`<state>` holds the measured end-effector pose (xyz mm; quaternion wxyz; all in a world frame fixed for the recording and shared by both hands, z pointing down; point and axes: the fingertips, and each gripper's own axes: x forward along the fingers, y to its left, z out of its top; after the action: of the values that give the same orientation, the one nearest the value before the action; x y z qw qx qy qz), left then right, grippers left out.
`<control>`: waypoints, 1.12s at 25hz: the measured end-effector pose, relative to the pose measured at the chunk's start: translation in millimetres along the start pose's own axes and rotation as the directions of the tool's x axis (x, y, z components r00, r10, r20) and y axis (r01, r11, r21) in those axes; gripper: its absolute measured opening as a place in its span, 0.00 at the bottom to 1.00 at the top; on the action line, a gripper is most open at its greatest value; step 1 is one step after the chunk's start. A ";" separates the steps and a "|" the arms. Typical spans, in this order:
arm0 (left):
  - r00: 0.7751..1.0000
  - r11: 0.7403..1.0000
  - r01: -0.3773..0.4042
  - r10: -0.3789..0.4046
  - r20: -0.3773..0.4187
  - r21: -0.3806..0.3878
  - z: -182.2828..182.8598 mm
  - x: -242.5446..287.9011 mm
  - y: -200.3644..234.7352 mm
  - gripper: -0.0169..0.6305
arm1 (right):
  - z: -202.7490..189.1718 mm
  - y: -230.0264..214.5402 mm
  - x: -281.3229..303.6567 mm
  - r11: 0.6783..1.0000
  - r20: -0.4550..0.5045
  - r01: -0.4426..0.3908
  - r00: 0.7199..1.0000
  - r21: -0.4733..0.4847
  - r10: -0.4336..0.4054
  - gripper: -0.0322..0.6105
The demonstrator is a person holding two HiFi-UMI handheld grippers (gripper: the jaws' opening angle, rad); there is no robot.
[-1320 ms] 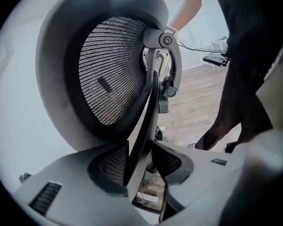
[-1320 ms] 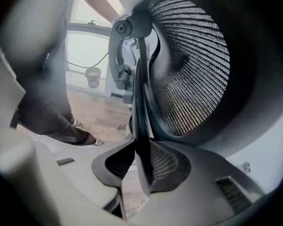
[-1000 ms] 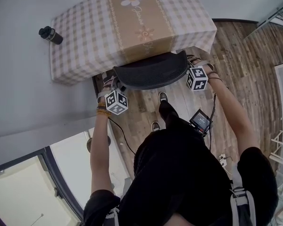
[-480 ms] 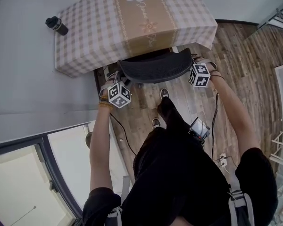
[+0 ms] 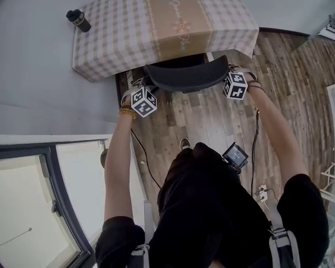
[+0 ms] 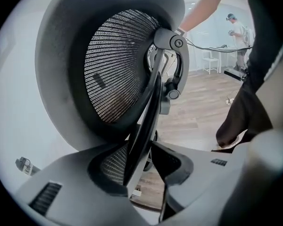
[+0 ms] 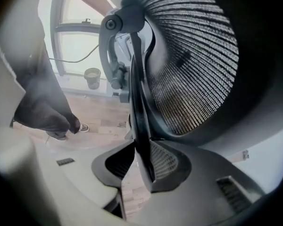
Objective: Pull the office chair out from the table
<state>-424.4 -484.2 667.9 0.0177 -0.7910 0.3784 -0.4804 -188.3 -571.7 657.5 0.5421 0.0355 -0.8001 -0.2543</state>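
1. Office chair (image 5: 185,76): it is sitting pushed in at the desk's (image 5: 111,43) near edge. Only the curved black mesh backrest (image 6: 115,69) is sticking out from under the checked cloth (image 5: 223,21).
2. Left gripper (image 5: 140,91): it is clamping the backrest's left rim. In the left gripper view (image 6: 141,159) the black frame edge is running straight between the fingers (image 6: 188,166), and the pads are pressing on it.
3. Right gripper (image 5: 228,76): it is doing the same on the right rim. In the right gripper view (image 7: 139,166) the frame is pinched between the fingers (image 7: 174,166), with the mesh off to the right.
4. Both grippers are pointing down and forward, arms stretched out, one at each end of the backrest.
5. Behind the chair, wooden floor (image 5: 212,121) is lying between it and the person. One shoe (image 5: 185,144) is standing there, well apart from the chair.
6. A cable (image 5: 253,138) is hanging along the right arm, near a small device (image 5: 235,155) at the waist.
7. A dark bottle (image 5: 78,20) is sitting just beside the desk's far-left corner, off the cloth.
8. A window (image 5: 39,205) is filling the lower left, and a cup (image 7: 92,76) is standing by the glass in the right gripper view.
9. Another person (image 6: 236,29) is standing far back in the left gripper view, near white furniture.
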 end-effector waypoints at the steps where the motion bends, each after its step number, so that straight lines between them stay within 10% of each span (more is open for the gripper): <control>1: 1.000 1.000 -0.002 0.002 -0.002 -0.004 -1.1 -2.1 -3.7 0.27 | 0.7 4.3 -1.9 1.000 0.001 -0.003 1.000 -0.002 0.003 0.21; 28: 0.996 0.990 -0.020 0.009 -0.084 -0.140 -9.4 -53.2 -90.8 0.29 | 7.2 93.0 -46.8 1.000 0.020 0.000 1.000 -0.003 0.000 0.21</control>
<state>-392.3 -383.5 668.8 -0.0504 -0.7668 0.4175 -0.4850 -155.1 -472.7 657.1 0.5341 0.0323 -0.8051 -0.2560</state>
